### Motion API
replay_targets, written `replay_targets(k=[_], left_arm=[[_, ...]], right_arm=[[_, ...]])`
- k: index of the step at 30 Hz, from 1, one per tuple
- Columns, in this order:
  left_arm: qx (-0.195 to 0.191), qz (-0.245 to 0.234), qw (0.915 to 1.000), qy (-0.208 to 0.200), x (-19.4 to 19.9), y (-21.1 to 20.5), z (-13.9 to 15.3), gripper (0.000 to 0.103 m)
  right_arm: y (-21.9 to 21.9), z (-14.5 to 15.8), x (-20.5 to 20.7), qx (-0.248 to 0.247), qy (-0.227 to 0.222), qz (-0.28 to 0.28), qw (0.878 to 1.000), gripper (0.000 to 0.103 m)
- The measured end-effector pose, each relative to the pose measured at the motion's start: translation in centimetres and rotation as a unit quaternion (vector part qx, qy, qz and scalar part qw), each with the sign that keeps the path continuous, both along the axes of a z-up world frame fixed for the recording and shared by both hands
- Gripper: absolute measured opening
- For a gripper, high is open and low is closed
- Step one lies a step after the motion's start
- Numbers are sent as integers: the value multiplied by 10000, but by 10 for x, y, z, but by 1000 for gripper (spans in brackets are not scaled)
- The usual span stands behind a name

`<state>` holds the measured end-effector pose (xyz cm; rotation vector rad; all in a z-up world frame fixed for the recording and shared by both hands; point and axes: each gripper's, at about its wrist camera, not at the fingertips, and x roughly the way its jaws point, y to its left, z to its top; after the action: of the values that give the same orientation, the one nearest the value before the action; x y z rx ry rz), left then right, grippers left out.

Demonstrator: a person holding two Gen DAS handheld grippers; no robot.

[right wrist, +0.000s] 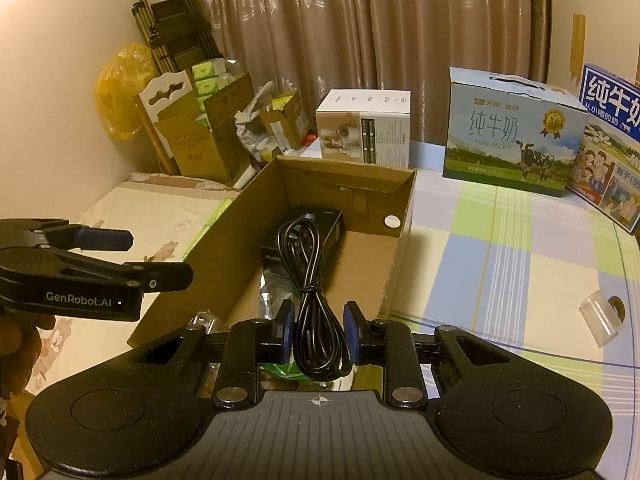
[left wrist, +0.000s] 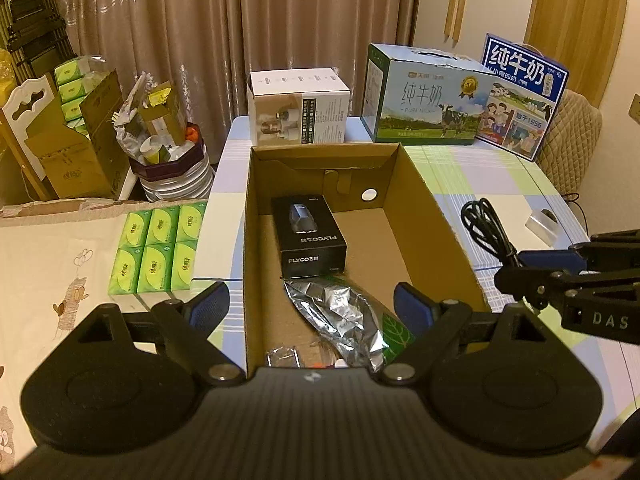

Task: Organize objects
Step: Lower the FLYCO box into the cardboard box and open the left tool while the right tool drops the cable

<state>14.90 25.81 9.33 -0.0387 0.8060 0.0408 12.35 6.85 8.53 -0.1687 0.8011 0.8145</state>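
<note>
right wrist view: right hand-held gripper point(right wrist: 319, 338) clamped on coiled black cable point(right wrist: 310, 280); left hand-held gripper point(left wrist: 311, 304) apart, empty.

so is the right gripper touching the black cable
Touching. The right wrist view shows the right gripper with both blue pads pressed against the coiled black cable.

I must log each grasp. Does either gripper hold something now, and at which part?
The right gripper holds the bundled black cable, pinched at its lower loops, below the tie. The left gripper is open and empty.
</note>
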Motion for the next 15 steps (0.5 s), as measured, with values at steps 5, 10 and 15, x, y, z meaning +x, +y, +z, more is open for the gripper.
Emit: replay_targets(k=[5, 10, 15], left_arm=[[-18, 33, 10000, -8, -3, 3, 1, 87], [-47, 43, 10000, -16, -3, 5, 2, 87], [-77, 51, 10000, -35, -6, 6, 1, 87]], right_arm=[[2, 1, 2, 72, 51, -22, 10000, 23], [4, 3, 12, 593, 42, 5, 9982, 27], [-3, 9, 23, 884, -20, -307, 9956, 64]])
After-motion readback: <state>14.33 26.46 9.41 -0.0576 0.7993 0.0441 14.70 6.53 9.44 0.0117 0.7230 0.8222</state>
